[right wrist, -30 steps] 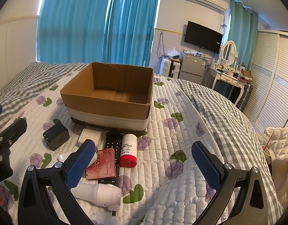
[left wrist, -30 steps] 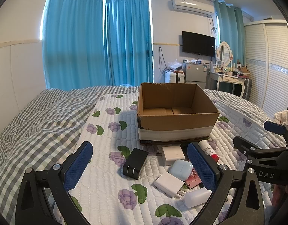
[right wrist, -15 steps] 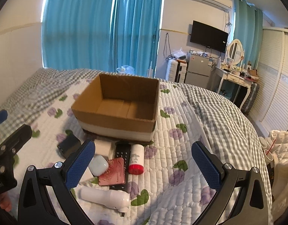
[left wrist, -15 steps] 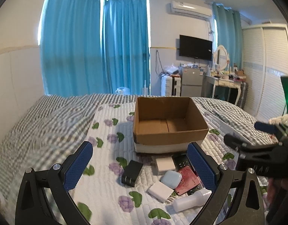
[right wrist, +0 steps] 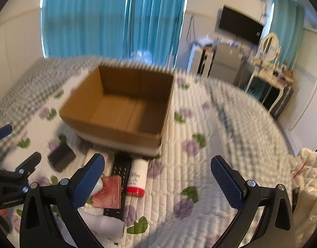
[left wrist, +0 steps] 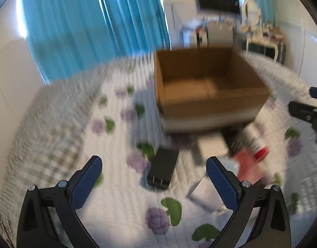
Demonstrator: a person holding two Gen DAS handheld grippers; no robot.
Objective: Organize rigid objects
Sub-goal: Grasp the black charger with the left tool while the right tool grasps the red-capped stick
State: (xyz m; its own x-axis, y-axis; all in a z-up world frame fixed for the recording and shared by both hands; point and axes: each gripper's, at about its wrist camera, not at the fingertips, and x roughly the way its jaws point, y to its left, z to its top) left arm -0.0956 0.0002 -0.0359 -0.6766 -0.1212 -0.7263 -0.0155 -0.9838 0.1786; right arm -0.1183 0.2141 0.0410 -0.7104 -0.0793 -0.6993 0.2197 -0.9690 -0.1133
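An open, empty cardboard box (left wrist: 208,91) (right wrist: 121,107) stands on the quilted bed. In front of it lie small objects: a black charger (left wrist: 163,171) (right wrist: 61,159), a white square adapter (left wrist: 212,147), a white tube with a red cap (right wrist: 136,176), a pink-red card case (right wrist: 109,194), a black remote (right wrist: 120,171) and a white bottle (right wrist: 104,225). My left gripper (left wrist: 154,183) is open and empty, above the black charger. My right gripper (right wrist: 158,180) is open and empty, just right of the tube. Both views are motion-blurred.
The floral quilt (right wrist: 199,165) covers a grey checked bedspread (left wrist: 44,124). Blue curtains (left wrist: 86,31) hang behind. A dresser with a mirror (right wrist: 270,70) and a TV (right wrist: 241,29) stand at the far right. A cream quilted item (right wrist: 309,177) lies off the bed's right side.
Both grippers have moved forward and tilted down toward the objects, staying open. The box and objects now appear closer. The left wrist view has turned so the black charger lies between its fingers.
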